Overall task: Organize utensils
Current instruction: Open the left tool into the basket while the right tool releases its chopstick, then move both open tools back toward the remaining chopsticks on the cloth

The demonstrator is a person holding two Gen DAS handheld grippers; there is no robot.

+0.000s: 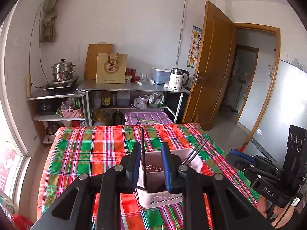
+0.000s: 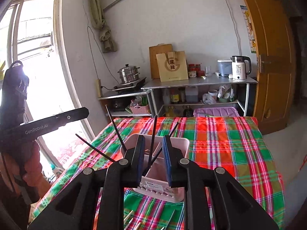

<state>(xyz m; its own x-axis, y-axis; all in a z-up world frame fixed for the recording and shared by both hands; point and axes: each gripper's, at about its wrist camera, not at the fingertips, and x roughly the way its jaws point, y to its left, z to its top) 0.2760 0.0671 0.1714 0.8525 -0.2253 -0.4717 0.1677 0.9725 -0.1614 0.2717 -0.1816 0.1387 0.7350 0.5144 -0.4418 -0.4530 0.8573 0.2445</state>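
- The right wrist view alone shows pale utensils [image 2: 130, 219] lying on the plaid bench [image 2: 230, 143] by the near edge; the left view shows the other hand [image 1: 284, 210].
- The pink holder [image 1: 153, 199] stands mid-bench with black chopsticks [image 2: 153, 134] in it.
- The left gripper [image 1: 151, 164] and right gripper [image 2: 153, 157] are each slightly parted, a chopstick between the pads, apparently untouched.

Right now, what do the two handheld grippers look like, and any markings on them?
Both are black plastic with silver pivot pins and blue-padded fingers: left gripper, right gripper. The left one's body reads GenRobot.AI in the right wrist view; the right one's reads DAS in the left wrist view.
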